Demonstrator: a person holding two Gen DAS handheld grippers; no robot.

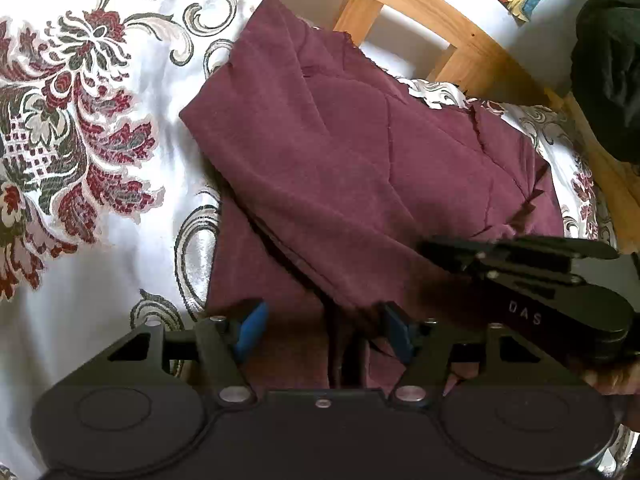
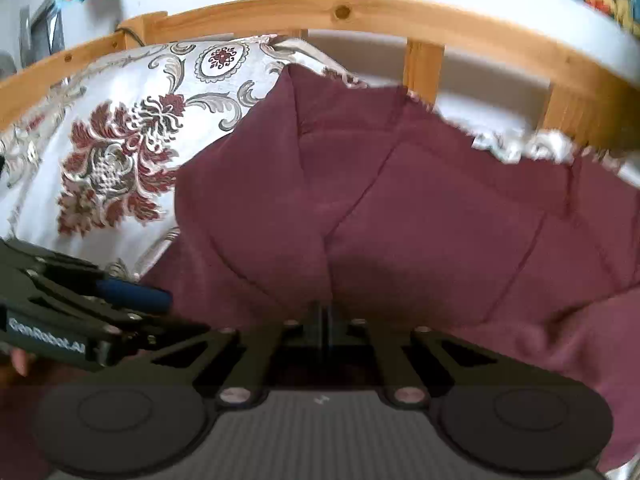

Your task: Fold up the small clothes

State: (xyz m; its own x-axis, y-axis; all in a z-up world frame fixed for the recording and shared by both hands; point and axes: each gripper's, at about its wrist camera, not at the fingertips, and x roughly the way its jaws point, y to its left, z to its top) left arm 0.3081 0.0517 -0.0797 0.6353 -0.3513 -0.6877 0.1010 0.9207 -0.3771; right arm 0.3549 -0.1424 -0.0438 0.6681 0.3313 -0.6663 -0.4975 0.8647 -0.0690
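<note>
The maroon cloth [image 1: 328,168] lies partly folded on the floral bedspread [image 1: 80,120]. The left gripper [image 1: 326,330] has its jaws apart over its edge; the right gripper [image 2: 326,314] is clamped on the cloth.

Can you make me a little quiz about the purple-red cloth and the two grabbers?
1. True or false: the left gripper has its blue pads spread apart.
2. What does the maroon cloth lie on? A) floral bedspread B) bare floor C) a chair
3. What is the right gripper pinching?

Key: 1 true. 2 A. 3 the maroon cloth; its fingers look closed on a fold, with fabric draped over the tips.
</note>
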